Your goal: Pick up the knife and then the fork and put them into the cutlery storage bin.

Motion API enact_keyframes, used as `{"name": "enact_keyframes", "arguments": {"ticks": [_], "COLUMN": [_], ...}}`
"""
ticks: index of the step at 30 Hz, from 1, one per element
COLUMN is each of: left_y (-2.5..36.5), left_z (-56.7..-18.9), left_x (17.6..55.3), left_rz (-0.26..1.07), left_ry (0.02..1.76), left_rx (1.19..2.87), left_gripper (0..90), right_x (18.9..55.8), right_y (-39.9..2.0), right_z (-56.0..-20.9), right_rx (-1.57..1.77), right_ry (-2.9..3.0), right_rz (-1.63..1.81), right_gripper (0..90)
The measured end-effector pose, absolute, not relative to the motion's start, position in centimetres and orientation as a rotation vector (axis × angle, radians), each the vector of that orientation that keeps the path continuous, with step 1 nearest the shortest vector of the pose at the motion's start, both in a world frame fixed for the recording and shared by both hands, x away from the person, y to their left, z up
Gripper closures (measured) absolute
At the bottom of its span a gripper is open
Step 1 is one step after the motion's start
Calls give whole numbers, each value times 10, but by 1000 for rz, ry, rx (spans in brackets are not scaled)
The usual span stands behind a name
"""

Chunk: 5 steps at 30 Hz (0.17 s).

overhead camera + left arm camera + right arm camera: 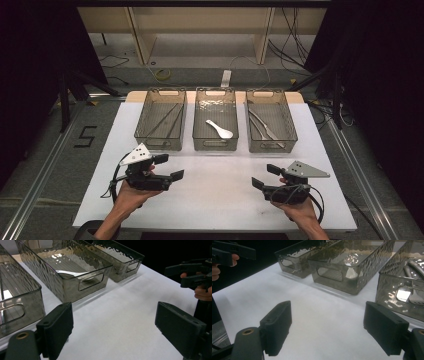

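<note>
Well apart, spoon (220, 130) beyond both grippers' spread fingers (177, 175).

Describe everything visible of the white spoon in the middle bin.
The white spoon lies flat on the floor of the middle bin, the smoky see-through one of three in a row. It looks like glossy plastic or ceramic, short-handled with a broad rounded bowl. It lies diagonally, handle toward the far left, bowl toward the near right. Nothing else lies in that bin, and neither gripper touches it.
</note>
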<state>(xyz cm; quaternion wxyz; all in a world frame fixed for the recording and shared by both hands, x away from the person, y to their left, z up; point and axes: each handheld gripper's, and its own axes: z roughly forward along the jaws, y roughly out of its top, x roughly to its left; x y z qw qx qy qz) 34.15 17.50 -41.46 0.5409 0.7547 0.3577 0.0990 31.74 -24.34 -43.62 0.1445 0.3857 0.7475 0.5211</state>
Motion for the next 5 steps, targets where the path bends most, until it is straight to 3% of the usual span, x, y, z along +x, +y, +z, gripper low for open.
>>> {"name": "enact_keyframes", "arguments": {"ticks": [5], "left_y": [175], "left_z": [-415], "left_x": [342], "left_rz": [235], "left_ry": [852], "left_rx": [1793], "left_gripper": [144], "right_x": [317], "right_y": [-243], "right_z": [-436], "right_rx": [1106], "right_ry": [2155], "right_rz": [1494], "right_gripper": [234]}}
